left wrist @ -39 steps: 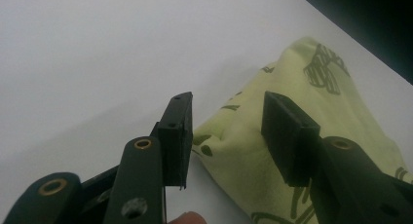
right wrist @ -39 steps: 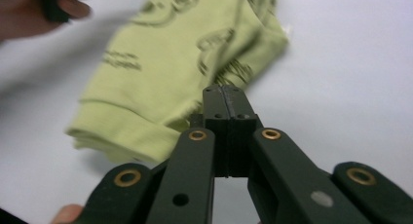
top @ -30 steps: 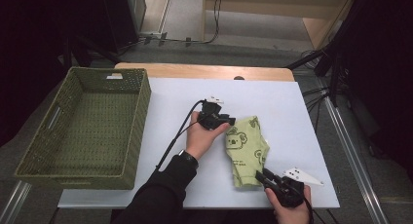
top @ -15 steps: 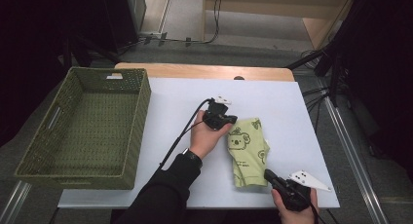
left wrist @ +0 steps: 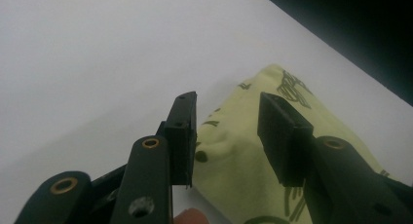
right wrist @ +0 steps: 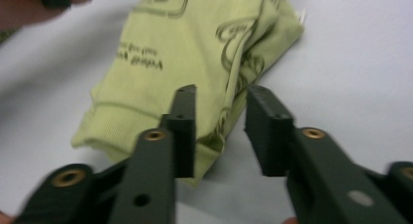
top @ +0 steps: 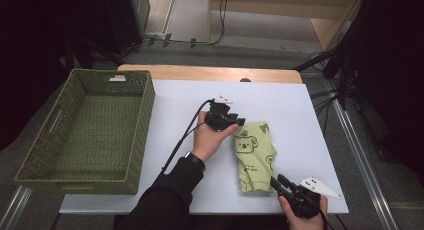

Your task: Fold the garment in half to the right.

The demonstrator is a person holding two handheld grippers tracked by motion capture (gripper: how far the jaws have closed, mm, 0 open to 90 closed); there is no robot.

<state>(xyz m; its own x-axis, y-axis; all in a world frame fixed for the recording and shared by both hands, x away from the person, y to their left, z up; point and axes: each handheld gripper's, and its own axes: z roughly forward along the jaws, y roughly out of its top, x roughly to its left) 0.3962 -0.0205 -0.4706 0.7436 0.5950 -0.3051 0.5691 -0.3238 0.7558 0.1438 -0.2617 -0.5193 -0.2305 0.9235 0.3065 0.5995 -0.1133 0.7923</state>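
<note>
A folded light-green garment (top: 256, 157) with a koala print lies flat on the white table (top: 280, 97). My left gripper (top: 239, 122) sits at the garment's upper left corner. In the left gripper view the left gripper (left wrist: 226, 97) has just been opening, and the green cloth (left wrist: 234, 156) lies under the gap with no pad touching it. My right gripper (top: 277, 182) is at the garment's lower right corner. In the right gripper view the right gripper (right wrist: 220, 90) has also just been opening, over the ribbed hem of the garment (right wrist: 160, 53).
A woven green basket (top: 142, 135) with nothing in it stands at the left of the table. Bare white table surface lies behind and to the right of the garment. The table's front edge runs just below my right hand.
Both pairs of jaws have parted and let go of the garment's corners. The garment now lies narrower and flatter. Neither hand has shifted much.
</note>
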